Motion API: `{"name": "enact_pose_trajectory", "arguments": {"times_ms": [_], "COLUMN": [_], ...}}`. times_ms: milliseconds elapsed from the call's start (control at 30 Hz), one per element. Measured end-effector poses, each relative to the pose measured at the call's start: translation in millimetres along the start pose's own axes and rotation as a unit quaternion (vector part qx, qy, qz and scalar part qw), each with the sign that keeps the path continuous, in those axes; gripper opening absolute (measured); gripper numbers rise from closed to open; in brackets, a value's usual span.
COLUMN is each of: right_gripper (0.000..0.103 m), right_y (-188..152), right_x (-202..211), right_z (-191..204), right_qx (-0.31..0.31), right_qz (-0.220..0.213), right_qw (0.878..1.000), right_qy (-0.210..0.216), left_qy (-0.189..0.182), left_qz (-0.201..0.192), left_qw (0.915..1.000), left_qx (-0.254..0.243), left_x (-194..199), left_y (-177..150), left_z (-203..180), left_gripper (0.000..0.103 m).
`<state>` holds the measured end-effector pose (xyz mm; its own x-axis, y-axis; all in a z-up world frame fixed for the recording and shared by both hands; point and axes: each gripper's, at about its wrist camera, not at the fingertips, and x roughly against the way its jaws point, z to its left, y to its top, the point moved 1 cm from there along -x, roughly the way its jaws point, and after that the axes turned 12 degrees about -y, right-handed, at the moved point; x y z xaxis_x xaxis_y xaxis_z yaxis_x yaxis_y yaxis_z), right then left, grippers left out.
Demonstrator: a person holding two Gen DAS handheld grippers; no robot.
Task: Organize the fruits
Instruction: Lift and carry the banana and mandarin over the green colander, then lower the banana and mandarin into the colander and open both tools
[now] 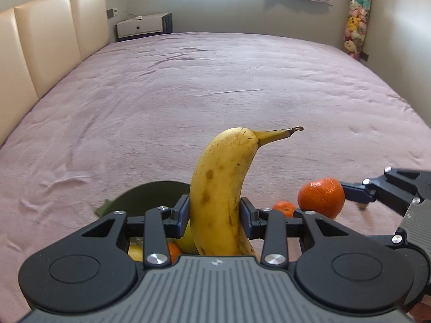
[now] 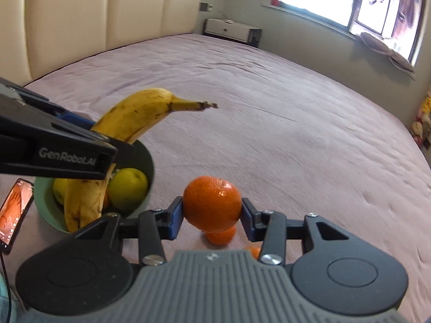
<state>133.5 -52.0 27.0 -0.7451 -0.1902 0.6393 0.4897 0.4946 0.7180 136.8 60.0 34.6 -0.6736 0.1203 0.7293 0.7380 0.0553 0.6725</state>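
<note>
My left gripper [image 1: 214, 212] is shut on a spotted yellow banana [image 1: 223, 177], which stands nearly upright with its stem pointing right. The banana's [image 2: 134, 115] lower end hangs over a green bowl [image 2: 146, 161] that holds yellow-green fruits [image 2: 128, 188]. To the right of the bowl, my right gripper [image 2: 212, 212] is shut on an orange [image 2: 212, 202] and holds it above the bed. A second orange [image 2: 221, 235] lies on the sheet just below the held one. In the left wrist view the held orange [image 1: 320, 197] and the lying orange [image 1: 282, 207] show at the right.
A wide pink bedsheet [image 1: 188, 94] stretches ahead, with a cream padded headboard [image 1: 40, 48] on the left. A lit phone [image 2: 14, 212] lies left of the bowl. A nightstand [image 1: 142, 25], a window and hanging plush toys [image 1: 355, 21] stand beyond the bed.
</note>
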Motion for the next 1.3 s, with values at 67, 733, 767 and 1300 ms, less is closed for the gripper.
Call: {"name": "enact_pose_trajectory", "arguments": {"times_ms": [67, 733, 767, 1300], "right_gripper": [0.042, 0.042, 0.042, 0.042], "right_y": [5, 23, 23, 35], "right_x": [-3, -61, -63, -76], "right_z": [8, 54, 56, 77], "right_qx": [0.016, 0.106, 0.110, 0.175], "right_qz": [-0.004, 0.039, 0.041, 0.017], "right_qw": [1.000, 0.990, 0.990, 0.980], "right_qy": [0.008, 0.084, 0.084, 0.091], "left_qy": [0.011, 0.067, 0.071, 0.085], "left_qz": [0.005, 0.097, 0.103, 0.157], "left_qw": [0.9999, 0.9916, 0.9906, 0.9797], "left_qx": [-0.003, 0.053, 0.056, 0.092], "left_x": [-1, -37, -40, -60], "left_y": [0, -13, -14, -25], "left_z": [6, 66, 68, 88], "left_gripper": [0.044, 0.044, 0.044, 0.044]}}
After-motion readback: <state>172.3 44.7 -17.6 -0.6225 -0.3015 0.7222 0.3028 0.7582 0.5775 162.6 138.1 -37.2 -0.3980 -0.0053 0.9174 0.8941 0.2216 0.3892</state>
